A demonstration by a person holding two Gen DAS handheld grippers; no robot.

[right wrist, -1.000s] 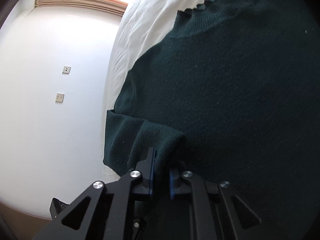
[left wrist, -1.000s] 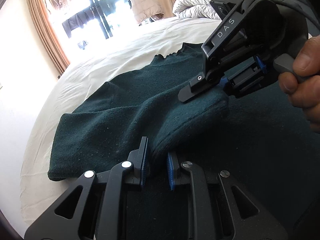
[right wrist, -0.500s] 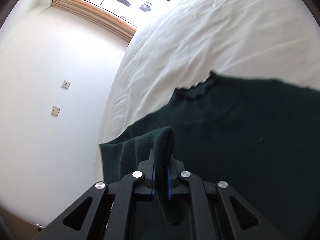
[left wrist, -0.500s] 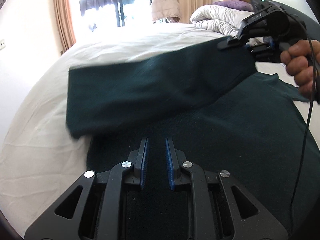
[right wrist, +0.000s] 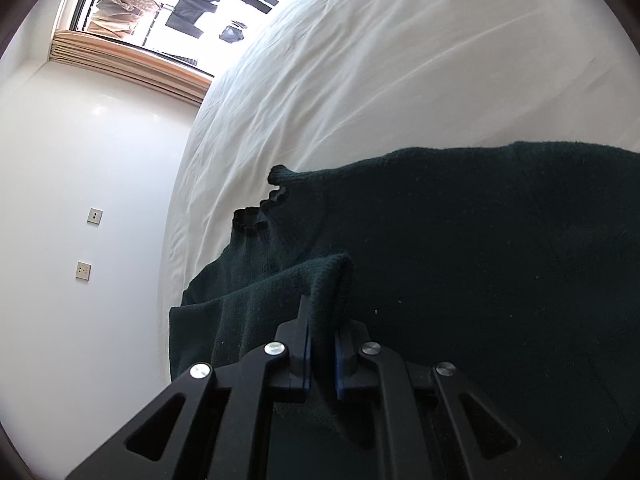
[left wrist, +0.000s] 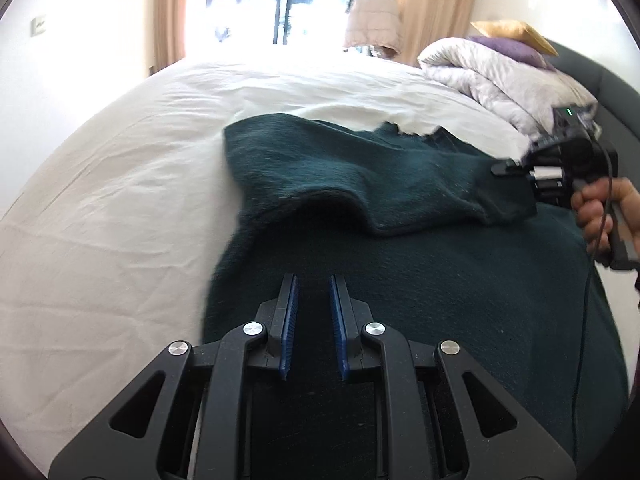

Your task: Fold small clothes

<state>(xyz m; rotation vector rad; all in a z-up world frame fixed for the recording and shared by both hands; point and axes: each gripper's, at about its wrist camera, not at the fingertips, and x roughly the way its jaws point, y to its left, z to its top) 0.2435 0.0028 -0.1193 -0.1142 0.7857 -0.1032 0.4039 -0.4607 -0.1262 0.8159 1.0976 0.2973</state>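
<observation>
A dark green knit sweater [left wrist: 400, 280] lies spread on a white bed [left wrist: 120, 200], toward the bed's near edge, its ruffled collar [right wrist: 276, 196] pointing toward the middle of the bed. 1 sleeve [left wrist: 360, 176] is folded across the body of the sweater.

The right gripper [right wrist: 322, 344] is clamped on the cuff end of that sleeve, with a bunch of knit pinched between its blue pads. In the left wrist view it appears at the right edge, held by the person's right hand [left wrist: 600, 212].

The left gripper [left wrist: 314, 320] hovers low over the sweater's body with its 2 jaws narrowly apart and nothing between them.

The risks, as a judgement: the sleeve sags in a loose arch, so letting go now would probably leave it crooked or wrinkled. Because only a small bunch of thick knit is gripped, a sideways tug could pull it free. With nothing pinning the sweater's body, a pull could also drag the whole garment across the smooth sheet.
</observation>
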